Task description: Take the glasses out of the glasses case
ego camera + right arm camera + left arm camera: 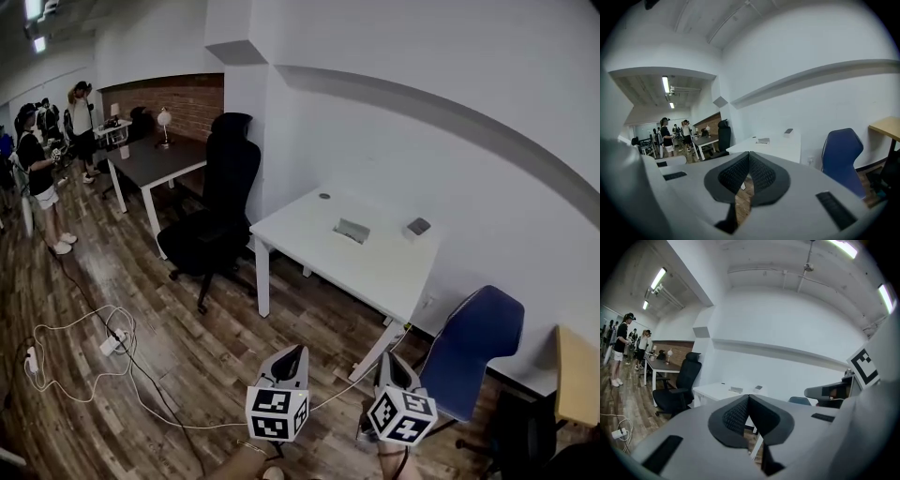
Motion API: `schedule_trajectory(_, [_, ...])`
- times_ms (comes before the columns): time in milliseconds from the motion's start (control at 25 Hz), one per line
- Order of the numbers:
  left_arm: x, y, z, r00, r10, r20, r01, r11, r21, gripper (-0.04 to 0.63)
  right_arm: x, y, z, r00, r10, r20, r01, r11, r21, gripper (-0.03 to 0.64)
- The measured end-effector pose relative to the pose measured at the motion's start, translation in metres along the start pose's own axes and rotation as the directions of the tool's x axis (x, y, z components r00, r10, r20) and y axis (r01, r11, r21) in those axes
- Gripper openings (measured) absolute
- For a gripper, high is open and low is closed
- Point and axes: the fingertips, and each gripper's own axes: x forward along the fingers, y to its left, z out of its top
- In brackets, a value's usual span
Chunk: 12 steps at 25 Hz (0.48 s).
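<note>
Nothing done yet: our left gripper [294, 354] and right gripper [390, 362], both closed and empty, hang well short of the white table [375, 264].

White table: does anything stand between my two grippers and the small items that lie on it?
Nothing visible does. Open wooden floor lies between the left gripper, the right gripper and the white table. The blue chair and the black chair stand off to its sides. Both grippers are shut, empty.
</note>
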Motion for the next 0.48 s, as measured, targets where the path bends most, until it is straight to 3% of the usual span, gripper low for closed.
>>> schedule_trajectory(200, [0.003, 0.029, -0.013, 0.999, 0.006, -0.036, -0.006, 1.0, -0.024, 0.008, 0.012, 0.009, -0.022, 0.999, -0.022, -0.048, 0.024, 0.999, 0.036, 0.032])
schedule_trajectory(480, [0.031, 0.048, -0.012, 0.998, -0.001, -0.055, 0.0, 1.0, -0.014, 0.008, 0.05, 0.017, -0.015, 0.998, -0.029, -0.054, 0.031, 0.999, 0.038, 0.032])
